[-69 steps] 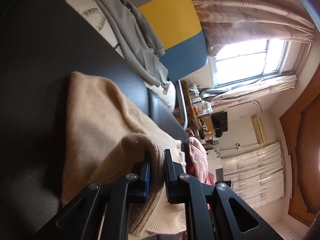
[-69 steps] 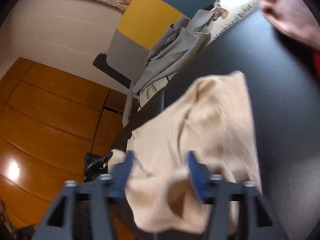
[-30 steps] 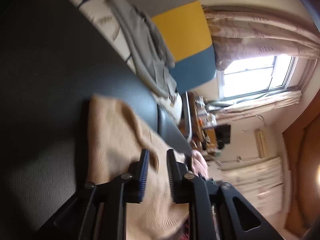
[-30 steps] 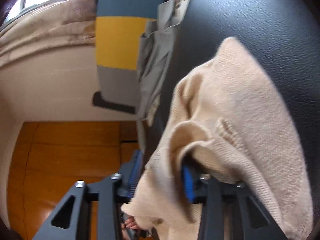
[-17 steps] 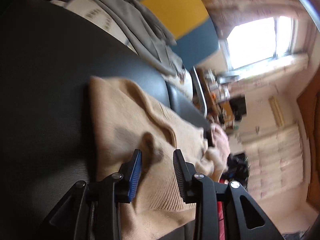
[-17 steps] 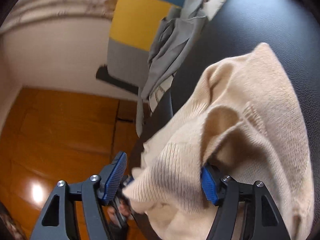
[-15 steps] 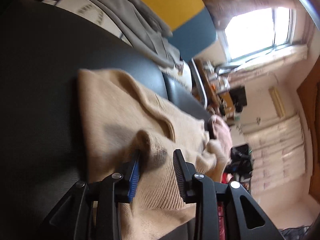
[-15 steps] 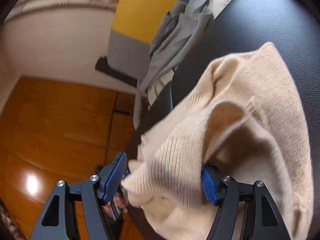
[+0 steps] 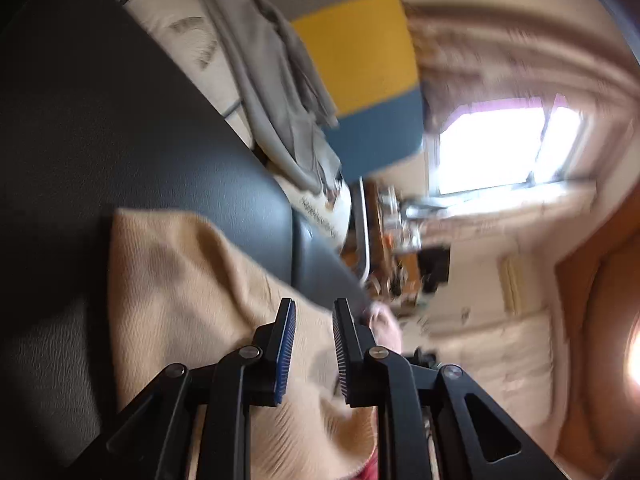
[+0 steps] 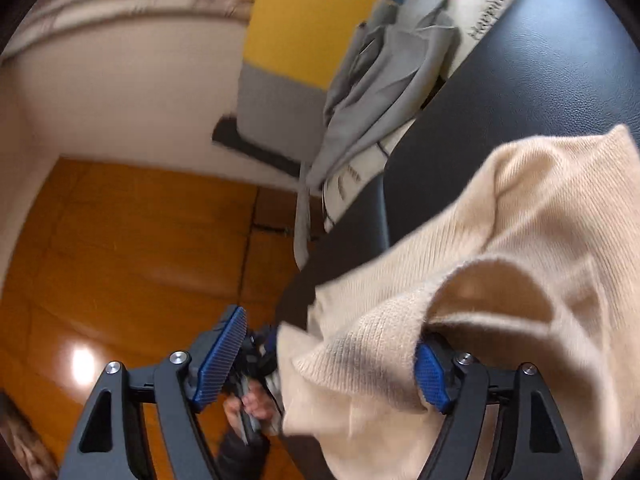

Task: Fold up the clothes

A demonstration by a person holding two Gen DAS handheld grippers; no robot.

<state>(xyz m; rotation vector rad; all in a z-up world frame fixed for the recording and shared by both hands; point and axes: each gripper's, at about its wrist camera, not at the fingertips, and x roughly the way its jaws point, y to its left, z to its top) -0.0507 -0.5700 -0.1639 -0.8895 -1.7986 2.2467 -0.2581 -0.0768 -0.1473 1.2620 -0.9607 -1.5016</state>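
Left wrist view: the left gripper (image 9: pixel 314 312) is seen with its jaws narrow and closing, and nothing is pinched between them; the beige knitted sweater (image 9: pixel 176 280) is spread beneath and ahead of the jaws on the dark leather-like tabletop (image 9: pixel 120 120). Beyond the jaws, past the far edge of the sweater, a hand (image 9: pixel 384 326) is glimpsed, though blur hides its detail. Further ahead of the jaws, a grey garment (image 9: pixel 276 80) is draped over a cream printed cushion (image 9: pixel 188 32), with a yellow, blue and grey panel (image 9: pixel 360 60) behind it.

In the right wrist view, the right gripper (image 10: pixel 332 344) is shown with its jaws wide and opening. A thick fold of the sweater (image 10: pixel 520 240) is bunched between them and lies against the right-hand blue pad (image 10: pixel 430 374), while the left-hand pad stands clear of the cloth. The remainder of the sweater is stretched ahead and to the right of the jaws over the tabletop (image 10: pixel 540 60). Below the left-hand jaw, a hand (image 10: pixel 252 404) is seen gripping a dark handle above the orange wooden floor (image 10: pixel 120 240).
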